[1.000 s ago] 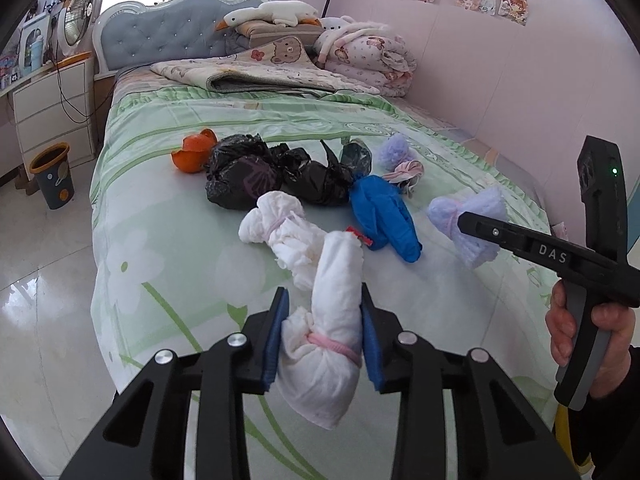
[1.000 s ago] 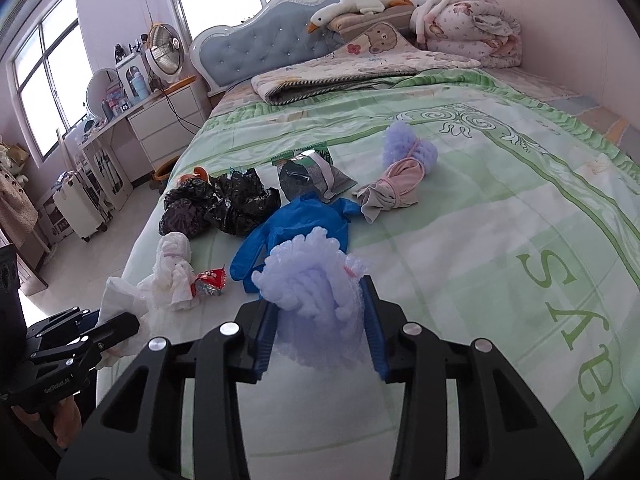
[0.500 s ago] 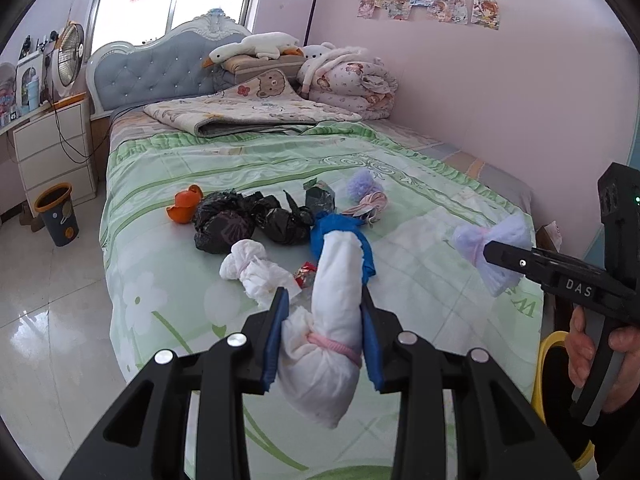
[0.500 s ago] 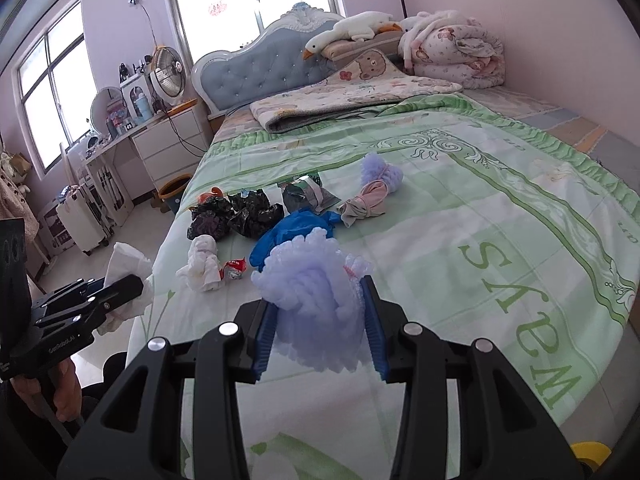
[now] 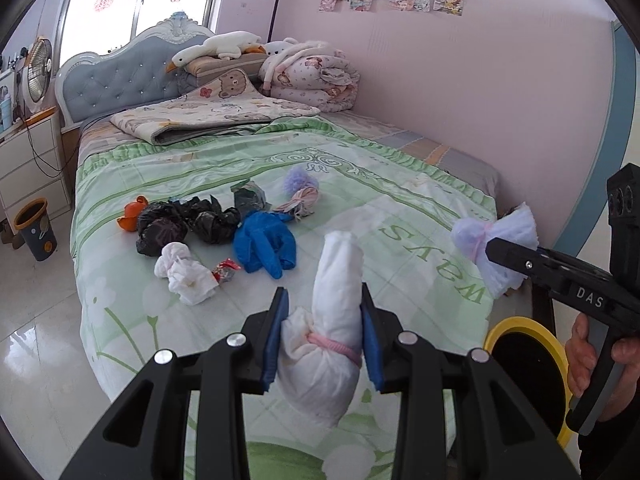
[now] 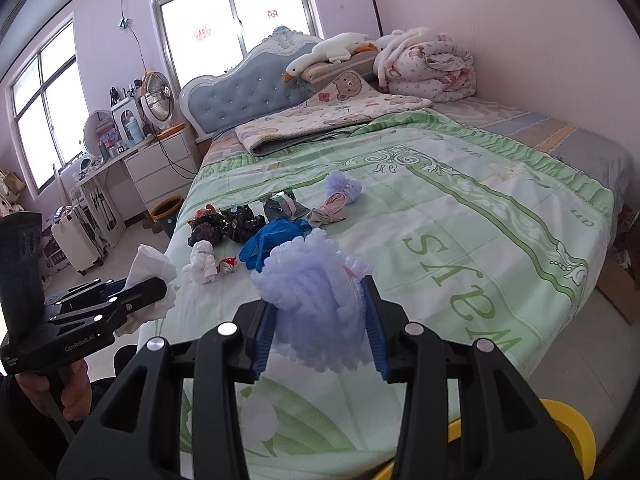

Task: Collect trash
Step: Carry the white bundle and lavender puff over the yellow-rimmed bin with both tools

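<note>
My left gripper (image 5: 323,340) is shut on a white tissue bundle (image 5: 332,336) tied with a pink band, held off the foot of the bed. My right gripper (image 6: 320,320) is shut on a lilac foam-wrap bundle (image 6: 316,300); the left wrist view shows that bundle (image 5: 496,240) at the right. On the green bedspread (image 5: 400,216) lie a blue glove (image 5: 264,244), black bags (image 5: 180,224), a white tissue wad (image 5: 184,272), a red wrapper (image 5: 226,270), an orange scrap (image 5: 132,212), a grey packet (image 5: 250,196) and a lilac-and-pink bundle (image 5: 300,192). A yellow-rimmed bin (image 5: 528,364) stands below at the foot.
A folded blanket (image 5: 216,112), pillows and a plush goose (image 5: 216,46) fill the head of the bed. A small floor bin (image 5: 36,232) and a white nightstand (image 5: 28,160) stand at the left on the tiled floor. A pink wall (image 5: 480,80) runs along the right.
Both grippers have pulled back and up from the bed with their bundles still gripped. The trash pile looks farther off, and the yellow bin has come into view.
</note>
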